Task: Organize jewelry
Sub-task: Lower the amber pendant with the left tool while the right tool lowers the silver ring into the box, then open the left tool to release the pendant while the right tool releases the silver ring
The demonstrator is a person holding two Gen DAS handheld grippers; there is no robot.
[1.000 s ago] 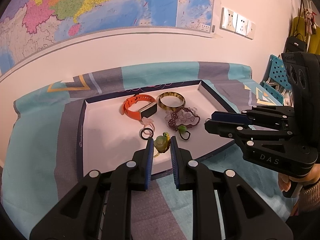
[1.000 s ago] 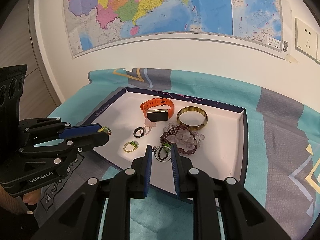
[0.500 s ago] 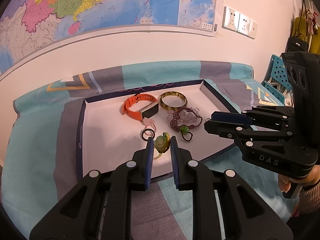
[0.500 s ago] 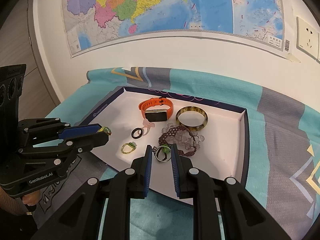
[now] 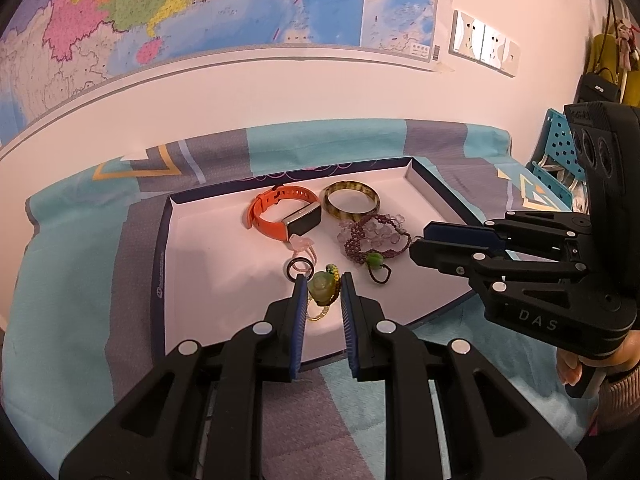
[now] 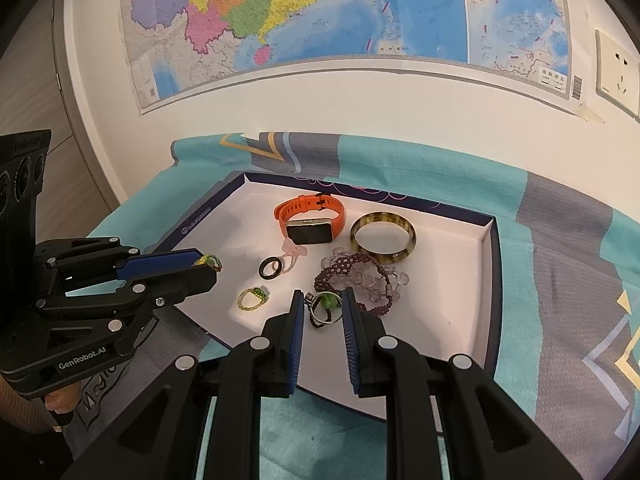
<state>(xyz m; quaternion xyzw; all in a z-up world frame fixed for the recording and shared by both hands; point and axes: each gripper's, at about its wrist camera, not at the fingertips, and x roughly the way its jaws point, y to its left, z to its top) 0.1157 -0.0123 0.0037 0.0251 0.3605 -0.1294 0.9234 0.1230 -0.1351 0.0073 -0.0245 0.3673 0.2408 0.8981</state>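
Observation:
A white tray with a dark rim lies on the cloth. It holds an orange watch, a brown bangle, a purple bead bracelet, a black ring and a yellow-green bead ring. My left gripper is over the tray's near edge, shut on a green jade charm. My right gripper hovers over the tray's near side, its pads closed on a thin silver ring. The bracelet's green bead shows behind that ring.
A teal and grey patterned cloth covers the table against a white wall with a map. A pink trinket lies beside the watch. A hand grips the right tool. A blue perforated chair stands at the far right.

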